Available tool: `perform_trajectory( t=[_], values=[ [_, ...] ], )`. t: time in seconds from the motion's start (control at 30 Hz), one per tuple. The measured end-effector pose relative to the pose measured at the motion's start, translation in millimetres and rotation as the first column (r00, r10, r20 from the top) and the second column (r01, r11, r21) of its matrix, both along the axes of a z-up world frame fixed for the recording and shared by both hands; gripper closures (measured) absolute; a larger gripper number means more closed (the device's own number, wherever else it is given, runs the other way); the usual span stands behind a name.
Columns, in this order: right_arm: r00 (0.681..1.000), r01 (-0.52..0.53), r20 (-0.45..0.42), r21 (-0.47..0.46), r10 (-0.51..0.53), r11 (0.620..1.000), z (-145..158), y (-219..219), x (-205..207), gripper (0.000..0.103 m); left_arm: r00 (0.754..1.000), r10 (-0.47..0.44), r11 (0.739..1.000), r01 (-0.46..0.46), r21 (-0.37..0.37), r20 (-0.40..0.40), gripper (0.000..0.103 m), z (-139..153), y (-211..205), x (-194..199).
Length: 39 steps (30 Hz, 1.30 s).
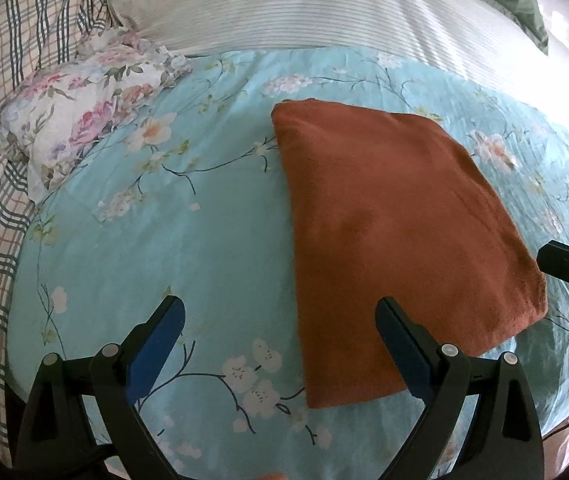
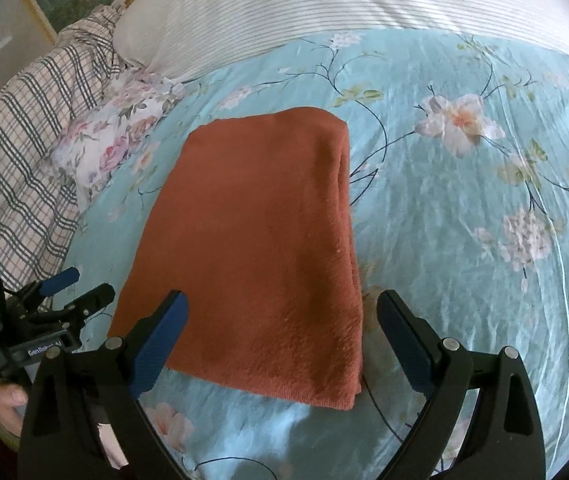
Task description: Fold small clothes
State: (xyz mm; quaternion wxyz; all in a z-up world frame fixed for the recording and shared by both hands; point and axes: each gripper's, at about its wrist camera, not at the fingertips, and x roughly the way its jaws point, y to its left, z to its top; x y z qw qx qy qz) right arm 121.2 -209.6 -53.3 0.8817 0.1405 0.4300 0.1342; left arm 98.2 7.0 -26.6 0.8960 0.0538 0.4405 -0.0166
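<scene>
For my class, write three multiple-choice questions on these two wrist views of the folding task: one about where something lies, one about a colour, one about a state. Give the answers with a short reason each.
1. Where does the folded cloth lie?
A. On the light blue floral bedsheet
B. On the striped pillow
C. Inside a basket

2. What colour is the cloth?
A. Navy blue
B. Rust orange
C. White

3. What state are the left gripper and right gripper in?
A. Both shut on the cloth
B. One open, one shut
C. Both open, holding nothing

Answers:
1 A: the sheet shows all round the cloth, and the pillow sits farther back.
2 B: its whole surface is rust orange in both views.
3 C: each view shows the blue pads spread wide with nothing clamped between them.
</scene>
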Motion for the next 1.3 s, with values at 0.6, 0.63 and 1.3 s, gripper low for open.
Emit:
perform_trajectory(
  t=[0.6, 0.63, 1.3],
  values=[
    [0.996, -0.078, 0.035, -0.079, 0.081, 0.994, 10.9, 22.5, -37.1, 0.008, 0.999, -0.019, 1.000, 0.019, 0.003, 0.028, 0.006, 10.8, -7.8, -31.2],
    [0.996, -0.080, 0.036, -0.083, 0.084, 0.993, 10.6, 23.4, -39.5, 0.008, 0.999, -0.023, 1.000, 0.023, 0.003, 0.027, 0.006, 10.9, -8.2, -33.3],
    [0.986, -0.144, 0.057, -0.189, 0.157, 0.971, 18.1, 44.9, -65.2, 0.008, 0.999, -0.052, 0.999, 0.053, -0.006, 0.015, 0.006, 9.6, -5.4, -60.5]
  ],
)
